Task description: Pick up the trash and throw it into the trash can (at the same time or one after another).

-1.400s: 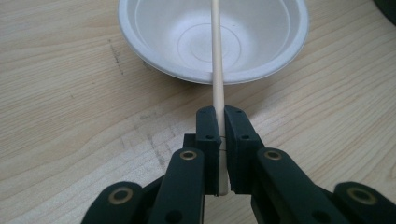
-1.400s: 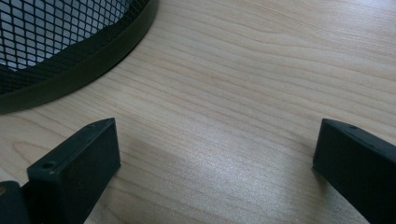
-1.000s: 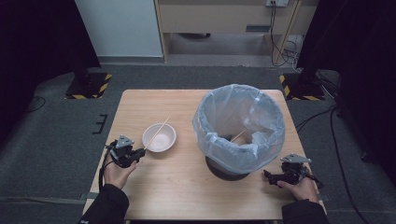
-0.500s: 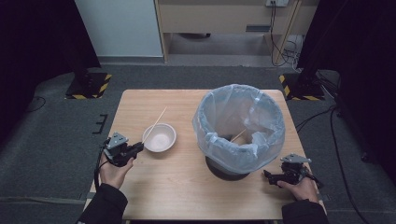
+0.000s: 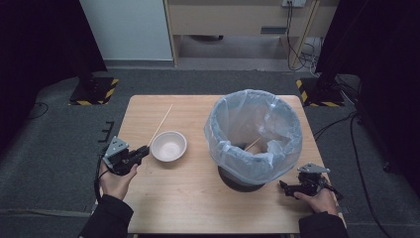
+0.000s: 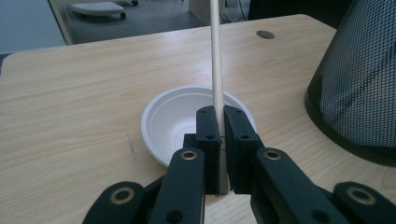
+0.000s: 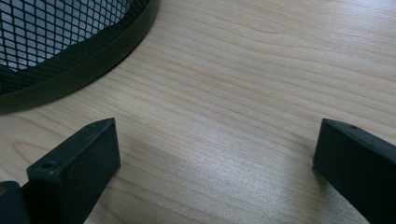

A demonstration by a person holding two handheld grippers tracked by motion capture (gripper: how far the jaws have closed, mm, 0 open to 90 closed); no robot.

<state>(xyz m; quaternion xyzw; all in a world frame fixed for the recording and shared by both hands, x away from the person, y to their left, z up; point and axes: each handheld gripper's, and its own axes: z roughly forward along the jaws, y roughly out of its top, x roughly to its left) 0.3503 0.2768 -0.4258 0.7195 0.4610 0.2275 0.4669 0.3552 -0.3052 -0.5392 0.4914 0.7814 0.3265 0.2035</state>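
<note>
Wooden stick [image 6: 215, 56]: the left hand-held gripper [image 5: 140, 152] is pinching it between jaws pressed tight on its lower end, so the shaft is running up and away from the jaws, out past the far side of the white bowl [image 5: 169, 146]. Gripping near one end is leaving most of the length free, which should make it easier to tip the stick over a rim. In the left gripper view, the bowl [image 6: 177, 119] is sitting directly ahead of and below the jaws, empty, resting on the surface [image 5: 188, 208].

To the right of that hand-held gripper, past the bowl, the mesh bin [image 5: 253, 136] is standing upright with a clear liner bag folded over its rim; another stick [image 5: 252, 144] is lying inside it. This is suggesting that the held stick is intended for the same bin.

Further right, the right hand-held gripper [image 5: 286, 186] is resting low on the surface just beside the bin's base [image 7: 74, 70], its jaws spread wide with nothing between them. It is probably waiting there, close enough to steady the bin if required.
</note>
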